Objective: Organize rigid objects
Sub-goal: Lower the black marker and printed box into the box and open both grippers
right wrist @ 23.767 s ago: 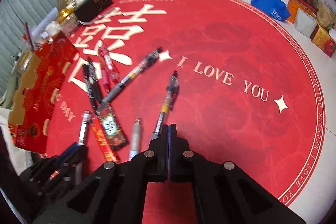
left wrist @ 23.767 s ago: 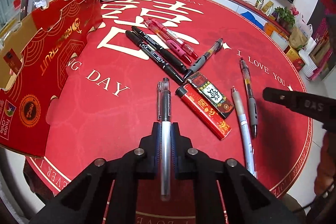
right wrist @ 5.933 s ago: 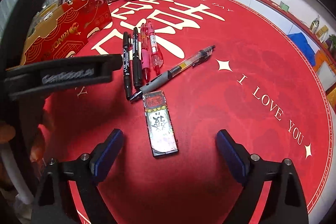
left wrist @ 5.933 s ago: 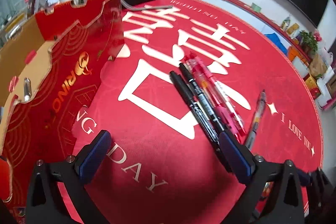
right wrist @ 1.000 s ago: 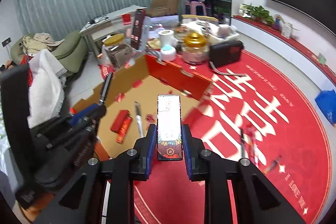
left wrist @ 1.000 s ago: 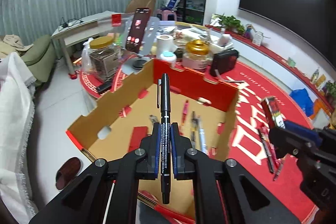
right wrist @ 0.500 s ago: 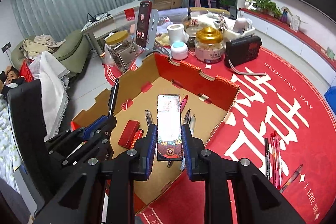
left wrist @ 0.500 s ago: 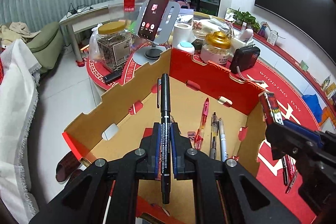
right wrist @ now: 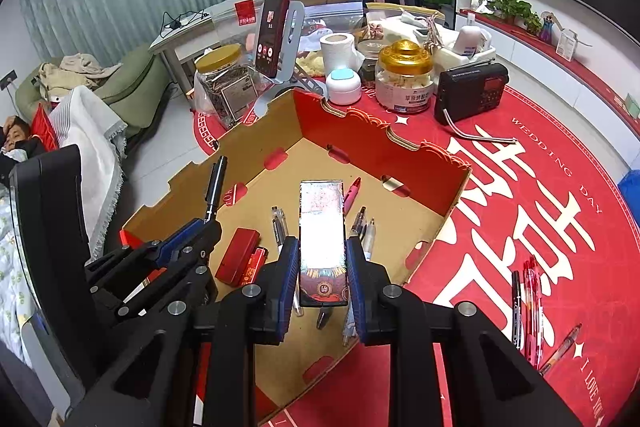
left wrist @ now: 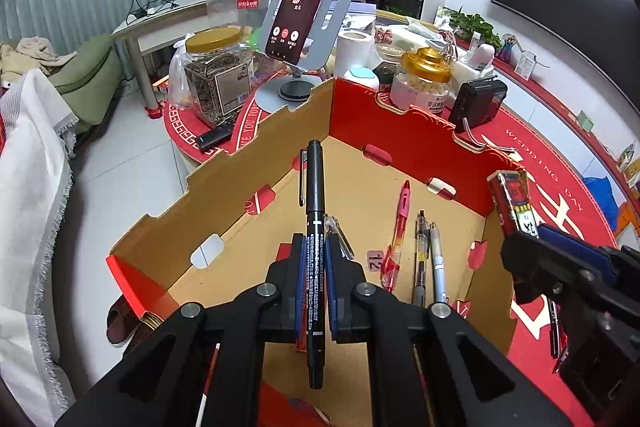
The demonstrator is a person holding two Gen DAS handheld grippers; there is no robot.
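We hold a black marker (left wrist: 315,227) clamped in the left gripper (left wrist: 316,275) and a flat carton (right wrist: 322,239) in the right gripper (right wrist: 322,263) over the cardboard box (right wrist: 424,195). Releasing toward three o'clock risks the carton striking the box wall.

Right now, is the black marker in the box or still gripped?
Still gripped: the left gripper's fingers clamp the black marker above the cardboard box.

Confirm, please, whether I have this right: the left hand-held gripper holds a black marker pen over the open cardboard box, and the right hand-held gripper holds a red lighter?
Not quite: the right hand-held gripper holds a flat rectangular printed pack, not a lighter, as the right wrist view shows. The left hand-held gripper does hold the black marker pen over the open cardboard box.
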